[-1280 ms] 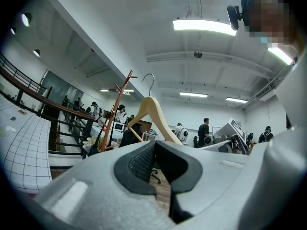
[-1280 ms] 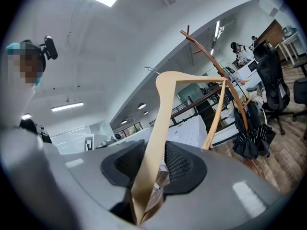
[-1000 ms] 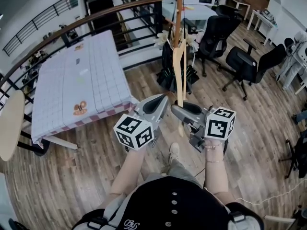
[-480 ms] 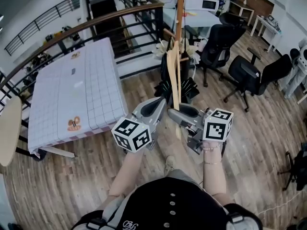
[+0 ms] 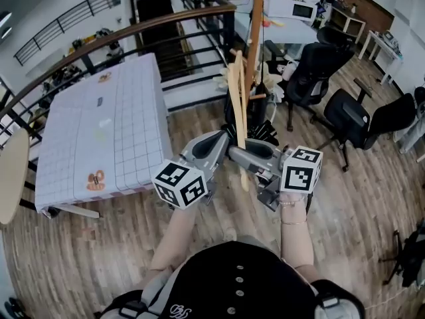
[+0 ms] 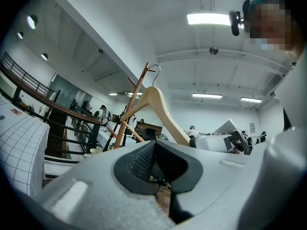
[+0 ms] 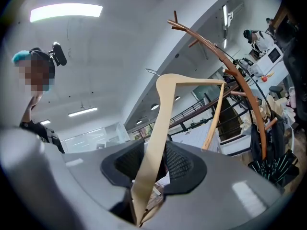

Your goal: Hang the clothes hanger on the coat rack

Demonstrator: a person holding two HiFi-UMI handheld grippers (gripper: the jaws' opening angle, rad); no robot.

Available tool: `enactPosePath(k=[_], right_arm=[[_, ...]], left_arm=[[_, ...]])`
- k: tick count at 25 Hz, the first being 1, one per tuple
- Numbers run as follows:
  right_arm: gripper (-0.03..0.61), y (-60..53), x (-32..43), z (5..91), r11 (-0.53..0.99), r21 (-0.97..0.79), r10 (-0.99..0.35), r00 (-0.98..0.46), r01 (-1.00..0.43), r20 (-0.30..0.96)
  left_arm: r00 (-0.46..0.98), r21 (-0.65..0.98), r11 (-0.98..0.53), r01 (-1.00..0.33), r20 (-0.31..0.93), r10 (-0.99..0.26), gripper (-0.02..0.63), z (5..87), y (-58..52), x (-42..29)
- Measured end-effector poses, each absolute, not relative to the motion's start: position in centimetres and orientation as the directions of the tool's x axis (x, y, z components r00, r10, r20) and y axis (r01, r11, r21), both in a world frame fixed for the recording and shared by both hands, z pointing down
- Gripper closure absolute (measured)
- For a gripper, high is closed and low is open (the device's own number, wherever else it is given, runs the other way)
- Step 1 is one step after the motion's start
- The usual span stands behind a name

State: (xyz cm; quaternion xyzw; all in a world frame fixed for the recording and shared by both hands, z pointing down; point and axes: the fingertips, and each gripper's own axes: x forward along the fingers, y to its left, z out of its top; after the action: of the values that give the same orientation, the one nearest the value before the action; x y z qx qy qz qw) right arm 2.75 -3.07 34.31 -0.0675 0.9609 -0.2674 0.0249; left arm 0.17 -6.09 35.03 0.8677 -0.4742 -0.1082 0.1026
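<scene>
Right gripper (image 5: 234, 155) is seen clenched on the hanger (image 5: 237, 98). One pale wooden arm of the hanger is pinched between the black pads, as is shown plainly in the right gripper view. The rest of the frame is carried up and forward from the grip. Left gripper (image 5: 219, 139) is held just beside it, on the left, with its jaws brought together and nothing between them. Its tip is near the hanger's lower arm, but contact cannot be made out.

Black-and-white square markers are borne on the cube of each gripper. Small coloured prints are scattered over the checked cloth of the table (image 5: 113, 125), too small to be read. A white emblem is seen on the person's dark top (image 5: 239, 284) at the lower edge of the head view, partly cut off and not legible.

The hanger is held upright above the plank floor (image 5: 99, 258), ahead of both grippers and just left of the rack (image 5: 254, 38) pole in the head view. In the left gripper view its wire hook is seen close to the rack's upper pegs; whether it touches them cannot be told. Beyond the rack a railing (image 5: 133, 32) is seen, and black chairs (image 5: 312, 65) are placed to the right.
</scene>
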Motion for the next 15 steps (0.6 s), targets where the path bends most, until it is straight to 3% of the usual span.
enactPosePath(k=[15], right_arm=[[0.445,-9.4,2.8,35.1,0.839,-0.539,-0.104,-0.995,-0.079,-0.015]], left_arm=[[0.502,0.322,-0.500,-0.804,-0.082,-0.861,0.620,36.3,-13.0,0.1]])
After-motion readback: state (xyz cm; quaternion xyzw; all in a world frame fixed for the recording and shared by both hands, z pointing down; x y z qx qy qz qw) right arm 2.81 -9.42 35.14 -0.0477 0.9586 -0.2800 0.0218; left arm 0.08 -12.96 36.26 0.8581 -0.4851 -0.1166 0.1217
